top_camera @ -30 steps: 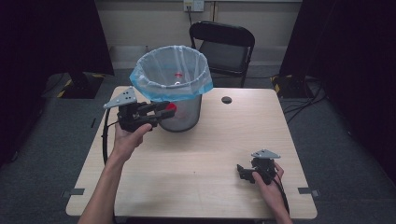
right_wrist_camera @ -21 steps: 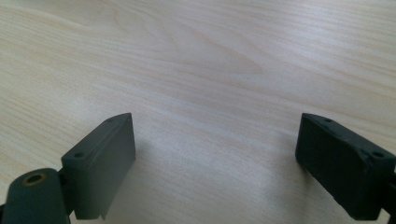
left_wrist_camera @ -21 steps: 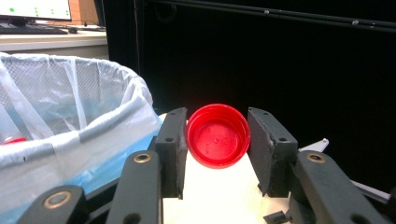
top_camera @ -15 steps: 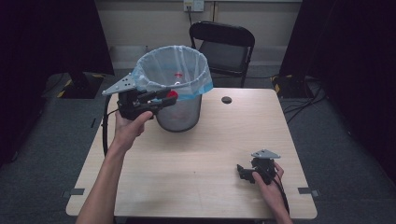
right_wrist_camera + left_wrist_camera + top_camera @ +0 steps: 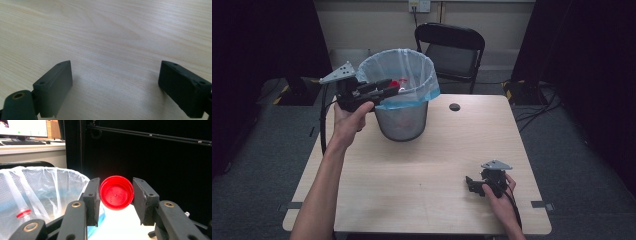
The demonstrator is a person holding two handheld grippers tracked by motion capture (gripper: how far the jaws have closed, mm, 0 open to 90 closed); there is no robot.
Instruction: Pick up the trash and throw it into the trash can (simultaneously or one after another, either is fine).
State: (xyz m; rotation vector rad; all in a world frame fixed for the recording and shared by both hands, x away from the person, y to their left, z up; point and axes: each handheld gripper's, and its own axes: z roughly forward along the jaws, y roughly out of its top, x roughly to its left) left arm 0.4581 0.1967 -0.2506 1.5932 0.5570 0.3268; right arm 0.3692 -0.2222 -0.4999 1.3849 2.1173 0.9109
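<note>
- High view: a pale wood-grain counter (image 5: 412, 170) stands on a grey carpeted floor (image 5: 272, 150), with dark curtains at both sides of the room and a cream wall at the back.
- A black folding chair (image 5: 452, 47) sits behind the far edge of the counter, and a small round black hole (image 5: 455, 106) marks the top near that edge.
- A mesh waste bin (image 5: 402, 120) with a clear blue-tinted liner (image 5: 412, 90) folded over its rim stands on the far left part of the counter.
- The left gripper (image 5: 384, 90) is held up at the bin's near left rim, clamped on a red bottle cap (image 5: 394, 84) that sits over the opening.
- The right gripper (image 5: 472, 184) rests low on the near right part of the counter, well apart from the bin.
- Left gripper view: the red cap (image 5: 116, 192) is pinched between the two black pads, its hollow side facing the camera.
- Below and left lies the lined bin (image 5: 37, 190), with a clear bottle with a red neck ring (image 5: 23, 213) inside; behind it are black drapes and a desk with a monitor (image 5: 23, 127).
- Right gripper view: the jaws stand wide apart over bare wood (image 5: 112, 37), nothing between them.
</note>
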